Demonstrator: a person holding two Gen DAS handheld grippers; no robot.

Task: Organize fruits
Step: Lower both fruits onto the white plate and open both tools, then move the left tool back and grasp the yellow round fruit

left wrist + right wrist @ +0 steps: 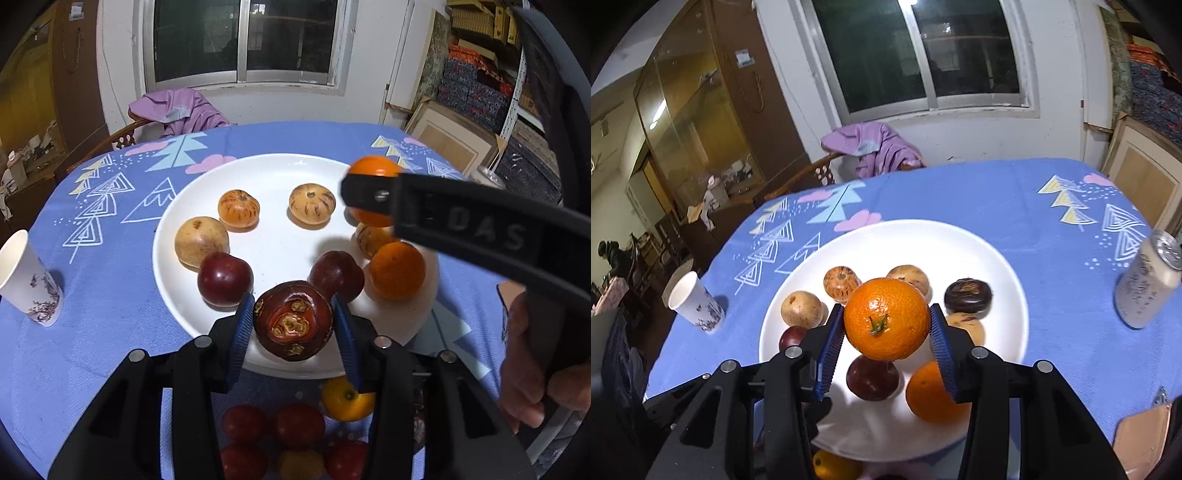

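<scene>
Left wrist view: the left gripper (293, 321), at lower centre of the frame, pinches a dark brown fruit (293, 320) between its blue pads, over the near rim of the white plate (280, 170). On the plate lie two striped fruits at the upper centre, a tan fruit (201, 241) at the left, two dark red plums and an orange. The right gripper (369, 195) enters from the right of the frame, closed around an orange (373, 166). A paper cup (29, 280) stands at the left edge of the frame on the blue tablecloth (110, 295).

Right wrist view: the right gripper's pads press on both sides of the orange, held above the plate at the frame's centre. A can (1145, 284) stands at the right edge.
</scene>
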